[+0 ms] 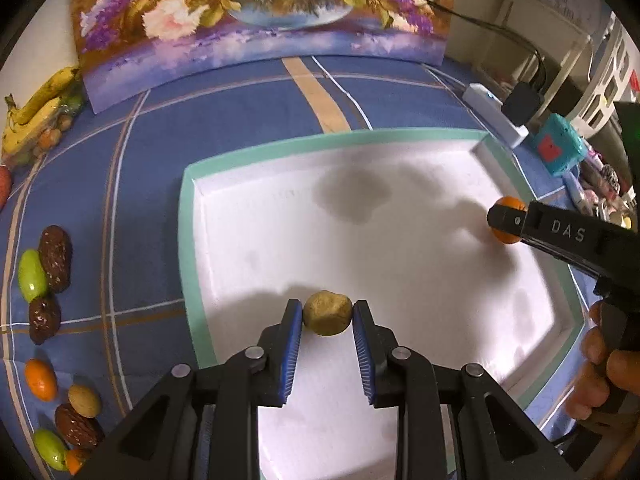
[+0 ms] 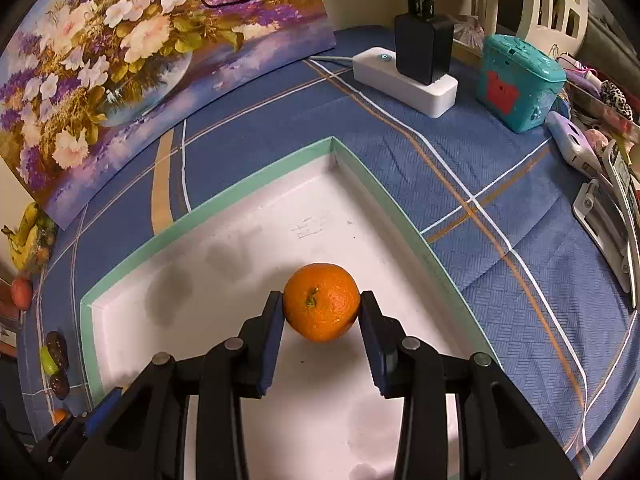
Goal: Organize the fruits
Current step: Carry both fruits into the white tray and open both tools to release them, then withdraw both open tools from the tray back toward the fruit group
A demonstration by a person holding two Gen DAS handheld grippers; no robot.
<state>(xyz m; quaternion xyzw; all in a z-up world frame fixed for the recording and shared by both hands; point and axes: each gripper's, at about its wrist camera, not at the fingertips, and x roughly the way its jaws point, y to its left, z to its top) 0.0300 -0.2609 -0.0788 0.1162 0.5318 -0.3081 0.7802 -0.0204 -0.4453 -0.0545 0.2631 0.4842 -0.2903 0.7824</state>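
Observation:
A shallow white tray (image 1: 188,216) with a mint-green rim lies on the blue cloth. Over its near part my left gripper (image 1: 327,314) is shut on a small tan round fruit (image 1: 328,312), pads pressing both sides. In the right wrist view my right gripper (image 2: 322,306) is shut on an orange (image 2: 322,302), held just above the tray (image 2: 224,208) floor. The left wrist view shows that same orange (image 1: 507,202) and the right gripper (image 1: 504,220) at the tray's right side. Several loose fruits (image 1: 54,258), brown, green, orange and tan, lie on the cloth left of the tray.
A flower painting (image 1: 256,20) leans at the back. Bananas (image 1: 36,108) lie at the far left. A white power strip (image 2: 404,80) with a black charger, a teal box (image 2: 516,80) and clutter sit at the right. A hand (image 1: 604,364) grips the right tool.

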